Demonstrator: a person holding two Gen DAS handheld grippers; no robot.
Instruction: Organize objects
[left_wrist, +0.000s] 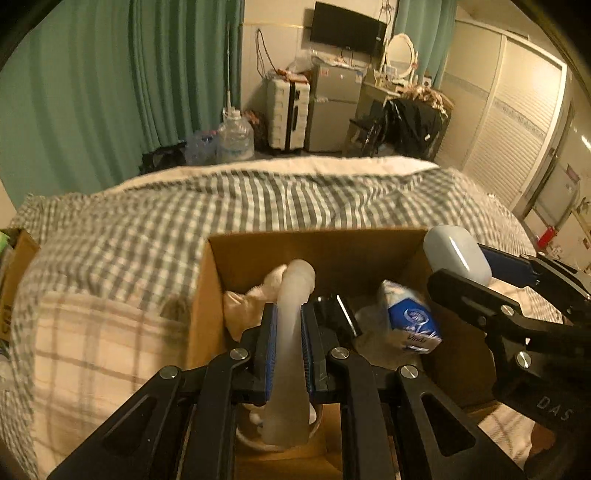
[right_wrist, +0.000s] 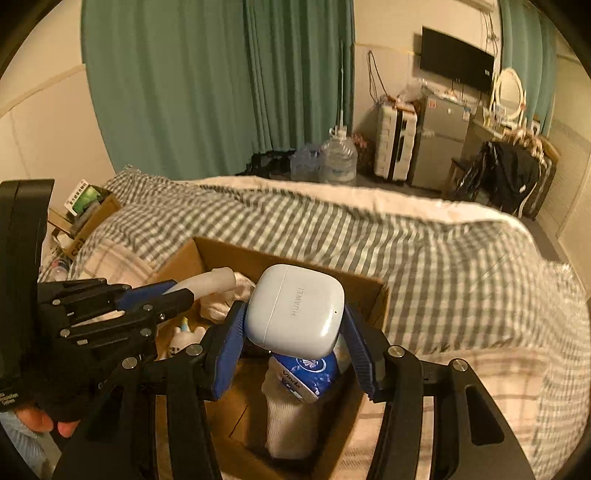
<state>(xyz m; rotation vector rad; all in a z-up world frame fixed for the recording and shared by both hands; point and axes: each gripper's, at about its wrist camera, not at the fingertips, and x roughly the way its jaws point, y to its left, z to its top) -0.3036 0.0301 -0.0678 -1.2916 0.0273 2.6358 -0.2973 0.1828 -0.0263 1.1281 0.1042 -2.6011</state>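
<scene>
So both grippers are loaded right now and hanging over the open brown cardboard box (left_wrist: 369, 243) sitting on the bed. The left gripper (left_wrist: 289, 332) has its blue-padded fingers pinched on a translucent whitish rubbery tube-shaped thing (left_wrist: 291, 306). Honestly can't tell what it is, the lighting is dim. Its rounded tip pokes up over the box interior. The right gripper (right_wrist: 295, 325) is clamped on a white rounded plastic earbud case (right_wrist: 295, 308) with HUAWEI printed on it, held above the box's near right part.

Inside the box there's already stuff: a blue-and-white tissue pack (right_wrist: 308, 373), some cream-coloured soft cloth or plush (left_wrist: 255, 295), and a small black object (left_wrist: 334, 314) just beside the left fingers. So I'd say the sorting is partly done, with a few items in and these two yet to be dropped.

Around it is the grey-and-white checked bedspread (right_wrist: 424, 258), and a second smaller cardboard box (right_wrist: 92, 210) with bits in it sits further off by the wall, possibly more to sort.
</scene>
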